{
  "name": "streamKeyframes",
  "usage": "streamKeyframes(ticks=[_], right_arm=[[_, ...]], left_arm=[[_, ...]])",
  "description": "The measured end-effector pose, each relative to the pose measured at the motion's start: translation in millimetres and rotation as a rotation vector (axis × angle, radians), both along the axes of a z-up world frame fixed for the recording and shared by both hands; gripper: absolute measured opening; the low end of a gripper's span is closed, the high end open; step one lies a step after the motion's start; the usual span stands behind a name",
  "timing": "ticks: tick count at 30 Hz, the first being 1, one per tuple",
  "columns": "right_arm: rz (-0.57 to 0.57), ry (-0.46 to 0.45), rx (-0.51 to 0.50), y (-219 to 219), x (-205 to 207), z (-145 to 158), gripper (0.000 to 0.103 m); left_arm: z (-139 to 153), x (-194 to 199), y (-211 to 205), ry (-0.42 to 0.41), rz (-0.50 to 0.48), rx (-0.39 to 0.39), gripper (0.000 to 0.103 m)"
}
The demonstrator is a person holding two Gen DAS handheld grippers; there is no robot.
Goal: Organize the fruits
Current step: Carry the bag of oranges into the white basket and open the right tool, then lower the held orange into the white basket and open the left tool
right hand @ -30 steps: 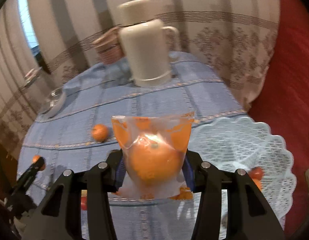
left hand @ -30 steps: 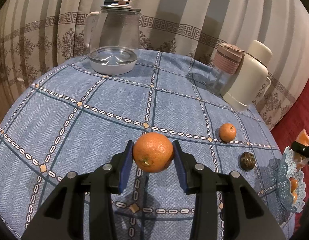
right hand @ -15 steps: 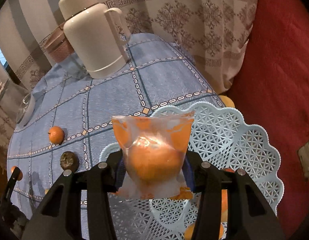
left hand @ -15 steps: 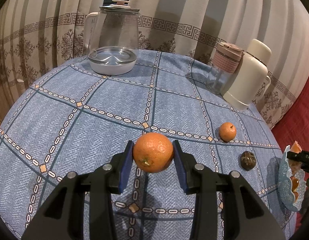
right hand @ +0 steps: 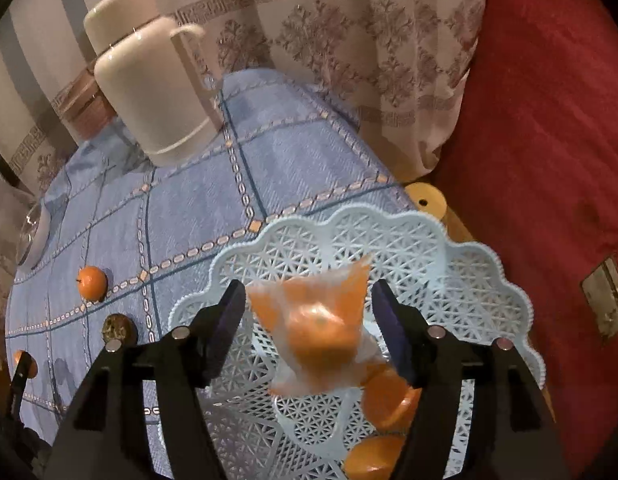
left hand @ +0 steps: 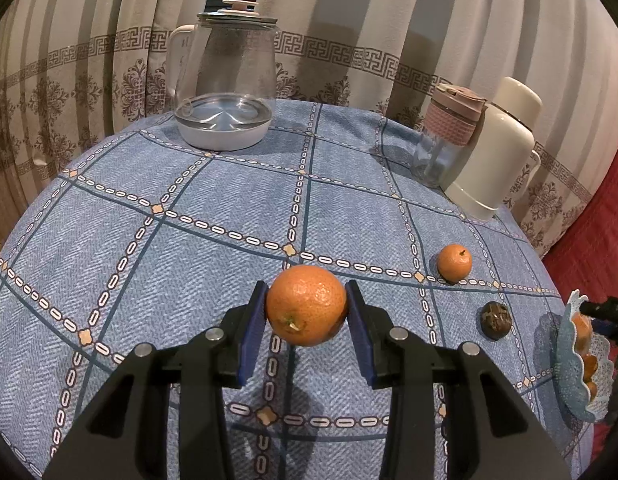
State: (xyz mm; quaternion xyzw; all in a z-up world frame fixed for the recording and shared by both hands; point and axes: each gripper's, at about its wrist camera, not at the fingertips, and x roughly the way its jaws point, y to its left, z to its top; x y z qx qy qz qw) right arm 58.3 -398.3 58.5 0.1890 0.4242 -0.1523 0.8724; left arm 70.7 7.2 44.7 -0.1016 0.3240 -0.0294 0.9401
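Observation:
My left gripper (left hand: 307, 310) is shut on a large orange (left hand: 306, 305) and holds it above the blue checked tablecloth. My right gripper (right hand: 311, 314) is open over the pale blue lattice basket (right hand: 389, 232). A plastic-wrapped orange (right hand: 319, 332) hangs blurred between its spread fingers, touching neither pad. Bare oranges (right hand: 391, 400) lie in the basket. A small orange (left hand: 454, 263) and a dark brown fruit (left hand: 496, 319) lie on the cloth to the right; both also show in the right wrist view, the orange (right hand: 92, 282) and the brown fruit (right hand: 117, 328).
A glass kettle (left hand: 229, 80) stands at the back. A pink-lidded glass cup (left hand: 449, 132) and a cream thermos (left hand: 497, 148) stand at the back right. The basket (left hand: 569, 360) sits at the table's right edge beside a red cushion (right hand: 549, 120). Curtains hang behind.
My right gripper has opened over the basket and let go of the wrapped orange, which is dropping. My left gripper has stayed still with its orange.

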Motion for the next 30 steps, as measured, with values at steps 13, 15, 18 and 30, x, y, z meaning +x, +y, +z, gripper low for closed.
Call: streamKeyframes(ticks=[13, 15, 18, 30], right_arm=[[-0.027, -0.198, 0.032, -3, -77, 25, 0.07], [-0.02, -0.23, 0.019, 0, -88, 27, 0.07], [-0.017, -0.297, -0.036, 8, -109, 35, 0.072], [-0.032, -0.443, -0.102, 3, -148, 45, 0.085]], left_arm=[[4, -4, -5, -0.011, -0.042, -0.02, 0.039], [8, -7, -9, -0.02, -0.063, -0.022, 0.039], [13, -11, -17, -0.038, -0.085, -0.004, 0.039], [39, -46, -94, -0.067, -0.288, -0.004, 0.039]])
